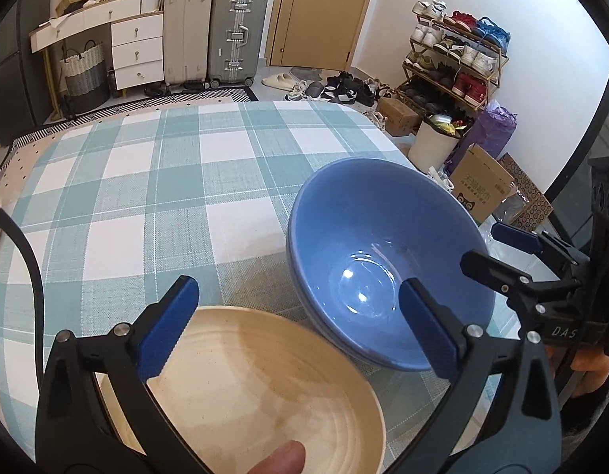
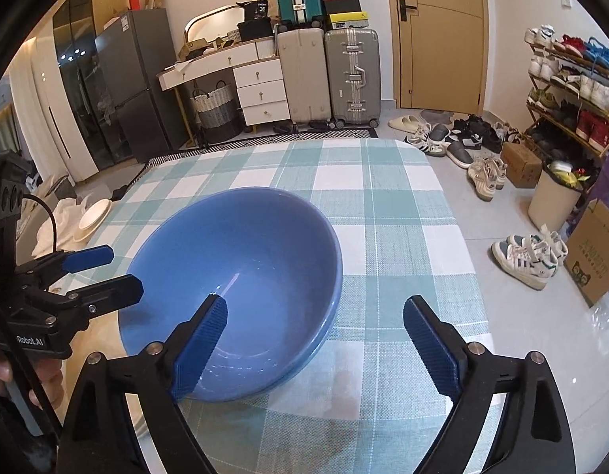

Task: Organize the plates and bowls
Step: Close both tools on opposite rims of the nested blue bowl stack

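Observation:
A blue bowl (image 1: 387, 260) sits nested on another blue bowl on the checked tablecloth (image 1: 146, 181); it also shows in the right wrist view (image 2: 241, 276). A cream ribbed bowl (image 1: 257, 391) lies near the front edge. My left gripper (image 1: 300, 328) is open, its left finger over the cream bowl's rim and its right finger over the blue bowl. My right gripper (image 2: 316, 339) is open, its left finger inside the blue bowl's near rim and its right finger outside over the cloth. Each gripper shows at the edge of the other's view.
White plates (image 2: 93, 213) lie on a cloth off the table's left side. Suitcases (image 2: 328, 75), a drawer unit, a shoe rack (image 2: 569, 91), a bin (image 2: 553, 197), boxes and loose shoes stand on the floor beyond the table.

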`<state>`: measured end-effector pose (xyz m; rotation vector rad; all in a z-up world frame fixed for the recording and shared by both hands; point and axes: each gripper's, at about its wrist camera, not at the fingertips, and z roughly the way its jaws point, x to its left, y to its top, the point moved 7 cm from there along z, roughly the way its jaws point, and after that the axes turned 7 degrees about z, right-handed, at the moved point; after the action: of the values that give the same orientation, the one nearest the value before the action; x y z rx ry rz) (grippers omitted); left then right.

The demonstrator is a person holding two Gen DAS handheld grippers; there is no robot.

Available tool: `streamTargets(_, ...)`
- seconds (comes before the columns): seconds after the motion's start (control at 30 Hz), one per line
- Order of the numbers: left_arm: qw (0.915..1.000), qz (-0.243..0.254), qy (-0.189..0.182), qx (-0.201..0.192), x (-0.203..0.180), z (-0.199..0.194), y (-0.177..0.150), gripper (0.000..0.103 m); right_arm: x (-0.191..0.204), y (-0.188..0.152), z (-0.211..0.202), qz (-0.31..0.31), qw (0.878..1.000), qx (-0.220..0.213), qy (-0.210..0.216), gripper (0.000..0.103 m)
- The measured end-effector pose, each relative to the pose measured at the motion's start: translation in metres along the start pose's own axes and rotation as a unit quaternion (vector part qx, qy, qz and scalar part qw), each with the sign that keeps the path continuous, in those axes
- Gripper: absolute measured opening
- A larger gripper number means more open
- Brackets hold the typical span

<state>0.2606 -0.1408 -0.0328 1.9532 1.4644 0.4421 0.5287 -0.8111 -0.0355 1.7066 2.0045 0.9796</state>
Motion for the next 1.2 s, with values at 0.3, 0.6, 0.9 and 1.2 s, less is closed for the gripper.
streamTargets(0.3, 0.9995, -0.023, -0.011, 0.021, 0.006, 0.027, -0.001, 0.101, -0.005, -0.004, 0.019, 0.024, 0.999, 0.019, 0.017, 0.093)
streamTargets(0.6, 0.9981, -0.038, -0.034, 0.035, 0.007, 0.044, 0.001, 0.07, -0.002, -0.009, 0.034, 0.036, 0.997, 0.042, 0.053, 0.066)
streamTargets(0.9, 0.9978, -0.014, -0.05, 0.042, -0.004, 0.049, -0.003, 0.032, 0.004, -0.014, 0.039, 0.036, 0.997, 0.049, 0.057, 0.044)
streamTargets(1.2, 0.9987, 0.002, -0.036, 0.036, -0.01, 0.042, -0.003, 0.03, 0.001, -0.012, 0.031, 0.034, 0.998, 0.036, 0.039, 0.038)
